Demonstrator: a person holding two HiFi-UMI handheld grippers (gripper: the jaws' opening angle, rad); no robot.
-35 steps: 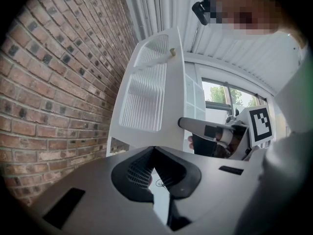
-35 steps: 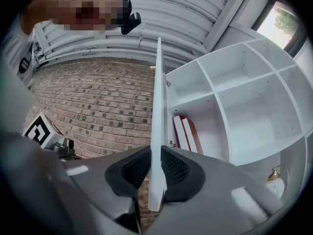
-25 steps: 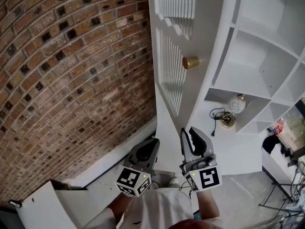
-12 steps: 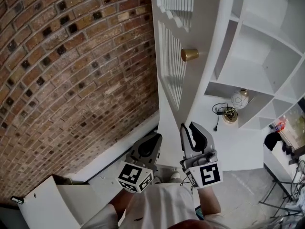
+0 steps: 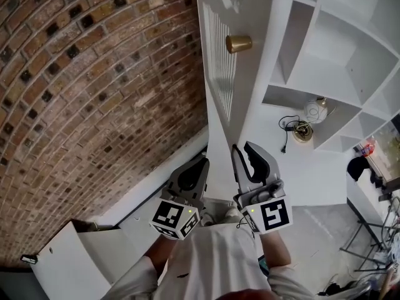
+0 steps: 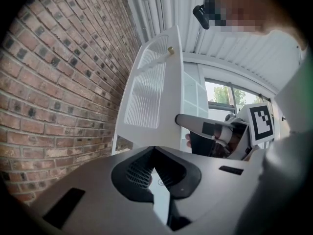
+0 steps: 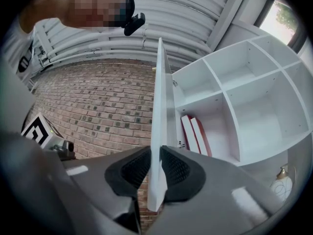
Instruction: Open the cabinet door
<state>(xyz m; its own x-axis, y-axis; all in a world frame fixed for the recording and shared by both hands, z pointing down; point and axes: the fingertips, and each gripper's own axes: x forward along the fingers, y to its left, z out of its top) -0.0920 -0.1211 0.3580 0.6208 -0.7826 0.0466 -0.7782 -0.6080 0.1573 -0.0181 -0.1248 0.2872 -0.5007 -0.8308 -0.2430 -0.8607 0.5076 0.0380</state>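
The white slatted door stands swung well out from the cabinet. Its slats face the brick wall and the open shelves lie on its other side. The right claw has it by the free edge, low down and well below the brass knob. In the right gripper view the board runs straight up between the two dark pads. They are drawn in narrow and press on both faces of it.

The left claw hangs just beside the right one, on the brick side and close to the slatted face. Its tips meet and hold nothing. From its own view the door rises ahead and above it, with the right claw off to the right.

On a lower shelf sits a white globe lamp on a brass base, with a black cord trailing beside it. Two red and white books lean in another compartment.

Against a second ago, both claws sit in almost the same spot low in the head view. The right one is clamped on the edge just as it was. The knob, the shelves and the lamp have all slid upward in that view. The knob has also drifted a little left, away from the lamp, so the gap between door and shelves looks a touch wider. I cannot tell whether the door itself has swung or only the view has tipped.
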